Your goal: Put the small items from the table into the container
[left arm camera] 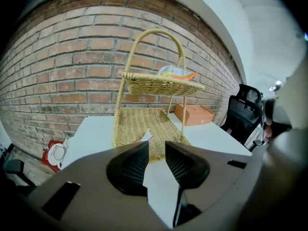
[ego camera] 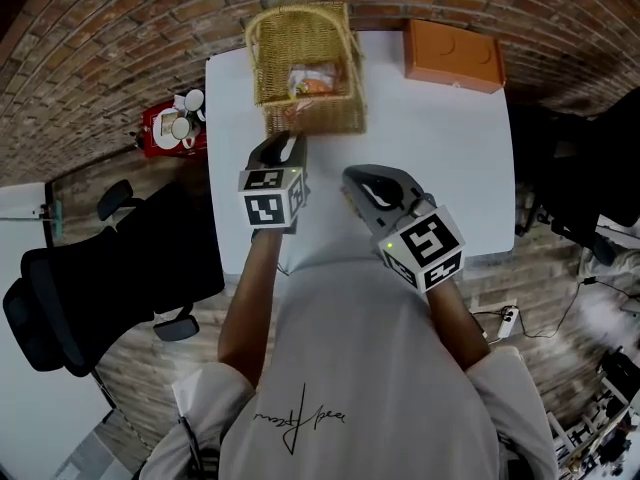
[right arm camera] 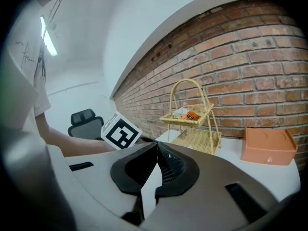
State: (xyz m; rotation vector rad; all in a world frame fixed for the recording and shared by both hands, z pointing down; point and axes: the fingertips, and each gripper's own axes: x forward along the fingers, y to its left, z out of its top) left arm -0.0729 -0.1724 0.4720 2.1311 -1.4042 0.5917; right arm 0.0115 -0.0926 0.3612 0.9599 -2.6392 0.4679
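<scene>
Our left gripper (ego camera: pixel 284 140) has its jaws slightly apart and our right gripper (ego camera: pixel 352 182) has them together. Both are empty, we judge because the packets (ego camera: pixel 313 80) already lie in the far basket (ego camera: pixel 262 63).

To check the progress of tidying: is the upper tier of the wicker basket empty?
No, small packets, one of them orange, lie in its upper tier.

An office-like room: brick wall (ego camera: pixel 100 28), white table (ego camera: pixel 440 168), black office chairs (ego camera: pixel 60 308), power strip (ego camera: pixel 508 318) and cables (ego camera: pixel 572 306) on the floor (ego camera: pixel 135 368).
</scene>
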